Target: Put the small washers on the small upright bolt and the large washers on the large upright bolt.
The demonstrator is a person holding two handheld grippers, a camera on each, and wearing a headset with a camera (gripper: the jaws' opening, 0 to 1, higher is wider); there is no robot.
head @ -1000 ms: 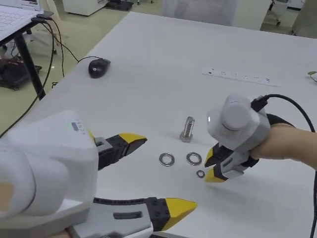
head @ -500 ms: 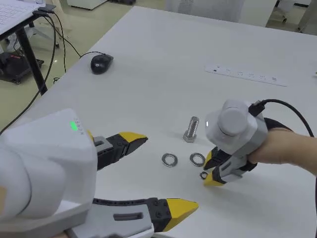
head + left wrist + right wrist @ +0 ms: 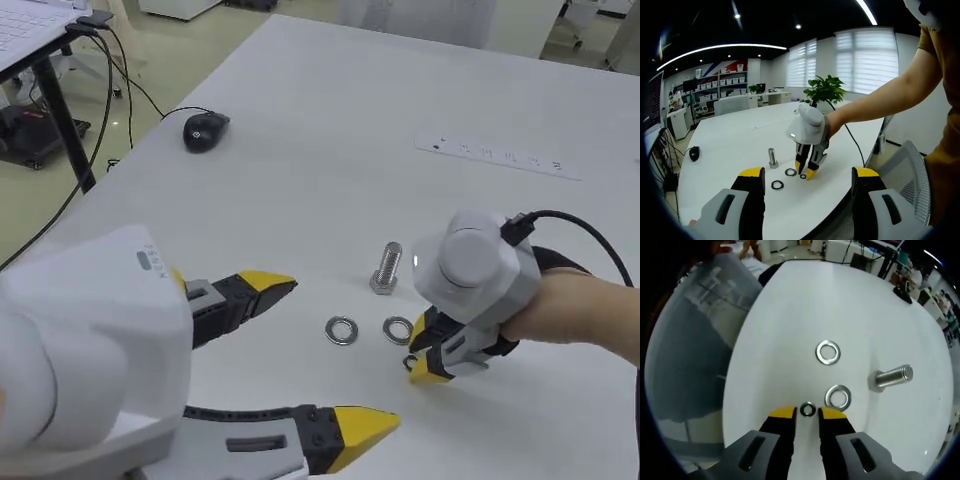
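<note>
**Q:** What's on your feed right now? Where are the parts sitting?

**A:** Everything's lying loose and flat on the bare top of the white table [image 3: 300, 120]. One bolt [image 3: 386, 267] stands on its head, thread up, about mid-table, and no washer is on its shank yet. Just near of it are two big rings side by side, the left large washer [image 3: 341, 330] and the right large washer [image 3: 398, 328], close but not touching. The small washer [image 3: 807, 409] lies just near-right of the right large washer, and they look almost in contact in my right gripper view.

**Q:** And the grippers?

**A:** My right gripper [image 3: 420, 364] comes in from the right, tipped down at the table, with one yellow tip on either side of the small washer. Its fingers are only a little apart, the gap a bit wider than the ring. So from what I see I'm flanking it, not pinching it. I can't tell whether the tips touch the table. My left gripper [image 3: 337, 352] hangs over the near-left part of the table with its fingers spread wide and nothing between them. It's aimed across at the washers and the other gripper.

**Q:** Anything else on the bench?

**A:** A black mouse [image 3: 205, 130] sits far left near the edge, and a white power strip [image 3: 497, 156] lies far right. Both are well apart from the washers.
</note>
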